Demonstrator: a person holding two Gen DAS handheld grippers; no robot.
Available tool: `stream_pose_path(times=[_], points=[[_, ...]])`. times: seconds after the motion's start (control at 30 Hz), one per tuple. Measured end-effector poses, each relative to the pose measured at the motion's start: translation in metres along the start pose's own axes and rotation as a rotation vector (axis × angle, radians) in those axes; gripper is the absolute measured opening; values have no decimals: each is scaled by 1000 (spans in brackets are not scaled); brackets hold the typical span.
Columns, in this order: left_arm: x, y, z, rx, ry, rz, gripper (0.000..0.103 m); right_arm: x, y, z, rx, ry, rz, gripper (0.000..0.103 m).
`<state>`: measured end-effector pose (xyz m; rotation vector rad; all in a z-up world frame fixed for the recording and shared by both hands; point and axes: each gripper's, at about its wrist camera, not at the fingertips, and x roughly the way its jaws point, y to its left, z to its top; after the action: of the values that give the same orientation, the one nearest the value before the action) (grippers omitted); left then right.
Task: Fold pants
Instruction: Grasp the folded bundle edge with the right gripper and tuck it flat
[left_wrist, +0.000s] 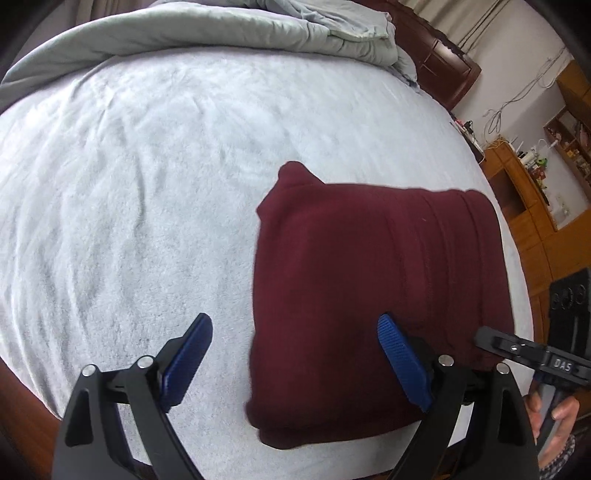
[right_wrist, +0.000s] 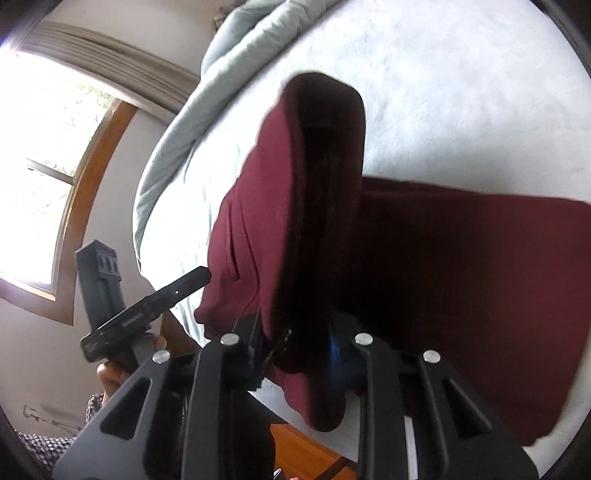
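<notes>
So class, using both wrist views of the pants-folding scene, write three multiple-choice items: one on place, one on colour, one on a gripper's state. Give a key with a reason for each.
1. Where do the pants lie?
A. on the bed
B. on a wooden floor
C. inside a drawer

2. What colour are the pants?
A. navy
B. maroon
C. white

3. How does the left gripper stand?
A. shut on a pillow
B. shut on nothing
C. open, holding nothing

Key:
1 A, the pale bed cover shows all round them.
2 B, the cloth is dark red in both views.
3 C, its blue pads stand wide apart, while the right gripper pinches a lifted fold of the pants.
</notes>
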<state>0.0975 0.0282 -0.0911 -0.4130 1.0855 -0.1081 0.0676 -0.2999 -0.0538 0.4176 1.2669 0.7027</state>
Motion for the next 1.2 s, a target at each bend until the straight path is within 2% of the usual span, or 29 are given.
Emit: stream_pose_path(times=[0.13, 0.33, 0.47, 0.6, 0.63, 0.67, 0.7, 0.77, 0.93, 1.1, 1.2], points=[[7, -16, 4, 13, 5, -26, 91, -41, -9, -11, 11, -54, -13, 23], [24, -51, 2, 80, 35, -47, 92, -95, -40, -22, 51, -120, -86, 23], [33, -68, -1, 126, 52, -32, 92, -109, -67, -34, 108, -136, -123, 23], [42, -79, -6, 158, 78, -1, 92, -91, -88, -51, 138, -73, -162, 24], [46, -80, -7, 163, 89, 7, 92, -83, -87, -51, 135, -53, -174, 25], [49, -81, -8, 164, 99, 13, 92, -73, -85, -54, 122, -23, -194, 32], [53, -81, -8, 165, 109, 15, 92, -70, -87, -53, 122, -9, -225, 47], [52, -80, -12, 164, 108, 8, 92, -77, -85, -51, 103, -28, -260, 65], [47, -79, -19, 168, 101, 3, 92, -108, -72, -28, 42, -143, -272, 69], [42, -76, -24, 152, 107, -7, 92, -96, -78, -15, 51, -84, -264, 64], [36, -73, -32, 148, 105, -17, 92, -101, -81, -39, 54, -64, -243, 64]])
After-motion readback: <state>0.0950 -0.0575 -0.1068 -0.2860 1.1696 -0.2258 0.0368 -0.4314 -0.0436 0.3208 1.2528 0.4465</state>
